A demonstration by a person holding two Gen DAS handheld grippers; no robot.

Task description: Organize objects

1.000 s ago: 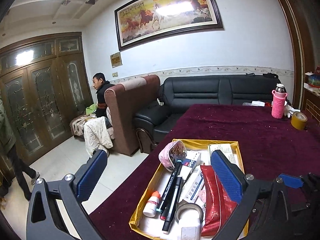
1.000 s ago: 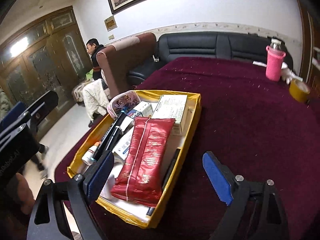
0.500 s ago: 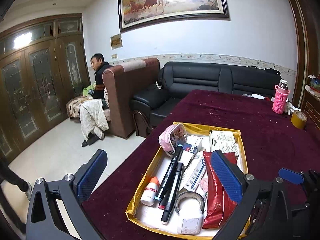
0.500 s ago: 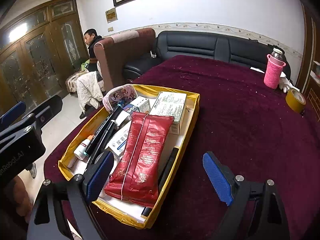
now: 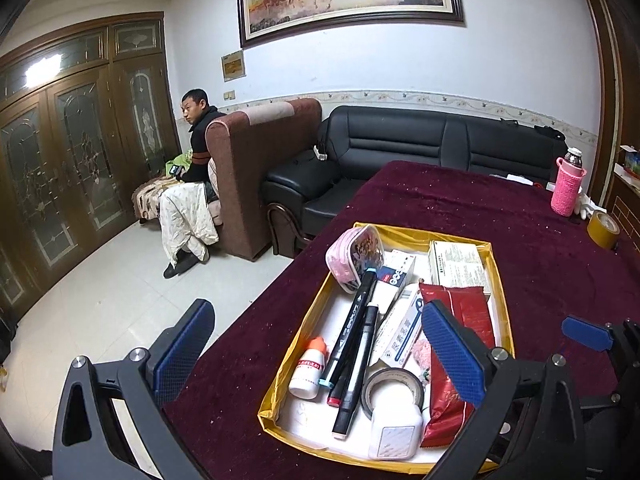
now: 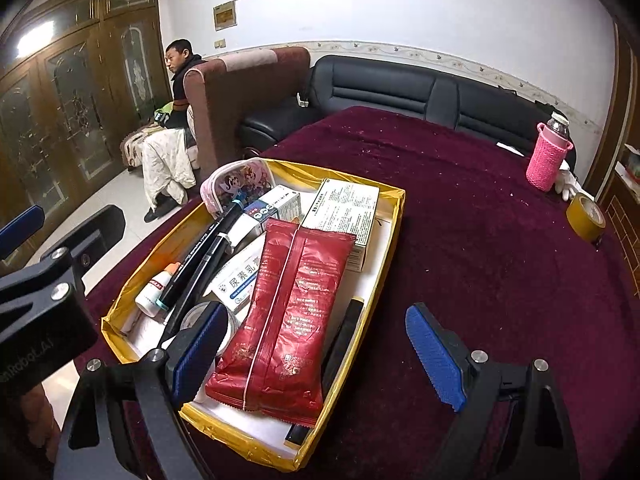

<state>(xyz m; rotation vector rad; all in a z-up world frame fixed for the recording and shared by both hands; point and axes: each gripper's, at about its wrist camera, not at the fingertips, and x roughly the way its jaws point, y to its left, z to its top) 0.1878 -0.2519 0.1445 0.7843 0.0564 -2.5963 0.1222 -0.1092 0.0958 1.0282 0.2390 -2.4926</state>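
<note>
A yellow-rimmed tray (image 5: 400,232) on the maroon tablecloth holds a red foil pack (image 6: 284,312), two black markers (image 5: 352,344), a small white bottle (image 5: 308,368), a grey tape roll (image 5: 390,384), a white plastic bottle (image 5: 394,428), a pink pouch (image 5: 352,252) and medicine boxes (image 5: 456,266). My left gripper (image 5: 316,312) hovers open over the tray's near end, one finger out past the table's left edge. My right gripper (image 6: 316,320) is open above the red pack, with its right finger over bare cloth beside the tray. Neither holds anything.
A bottle in a pink knitted sleeve (image 5: 568,188) and a yellow tape roll (image 5: 604,230) stand at the table's far right. A black sofa (image 5: 400,140) lies beyond the table. A person (image 5: 196,140) sits at the left. The table edge drops to the floor left of the tray.
Both views have pulled back and risen slightly, so more of the tray's near end shows. Both grippers stay open; nothing in the tray has moved.
</note>
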